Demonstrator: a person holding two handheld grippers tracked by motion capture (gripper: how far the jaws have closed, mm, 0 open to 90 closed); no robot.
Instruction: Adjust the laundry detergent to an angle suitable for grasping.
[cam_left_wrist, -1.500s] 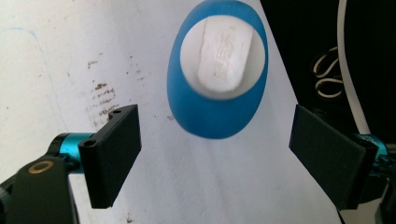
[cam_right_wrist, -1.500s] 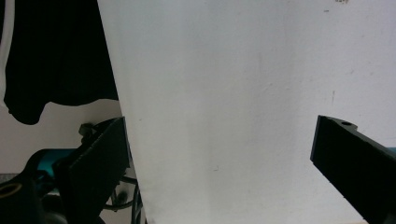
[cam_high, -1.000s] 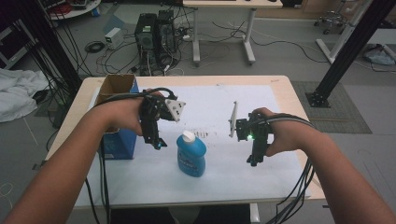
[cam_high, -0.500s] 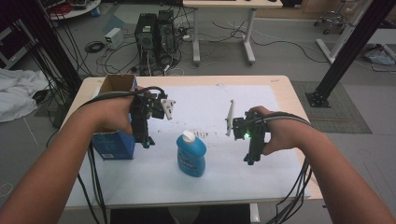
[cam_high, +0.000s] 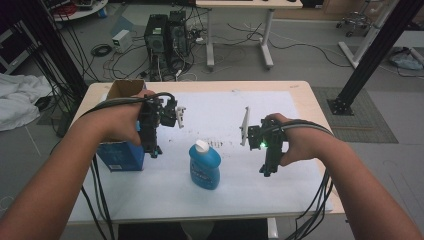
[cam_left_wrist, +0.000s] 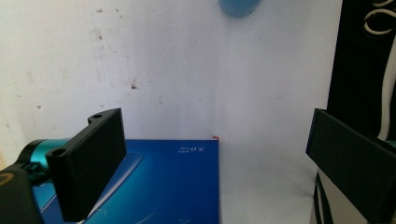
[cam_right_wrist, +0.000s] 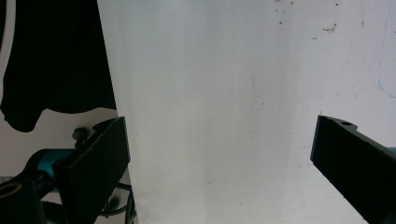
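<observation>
A blue bottle (cam_high: 205, 165) with a white cap stands at the middle of the white sheet (cam_high: 215, 115); its edge also shows in the left gripper view (cam_left_wrist: 238, 7). A blue box (cam_high: 120, 155) with an open cardboard top sits at the left. My left gripper (cam_high: 152, 150) points down over the box's right side. Its jaws have just been opening and stand wide, with nothing gripped; the box (cam_left_wrist: 173, 182) lies below them (cam_left_wrist: 215, 135). My right gripper (cam_high: 267, 170) points down over bare sheet to the right of the bottle, open and empty (cam_right_wrist: 219, 126).
The wooden table (cam_high: 320, 115) ends shortly beyond the sheet on every side. Cables (cam_high: 100, 190) hang from both grippers over the front edge. Computer towers (cam_high: 165, 35), loose cables and another desk stand on the floor behind.
My left gripper has shifted left, away from the bottle and over the blue box's right side. The bottle and the right gripper have stayed put.
</observation>
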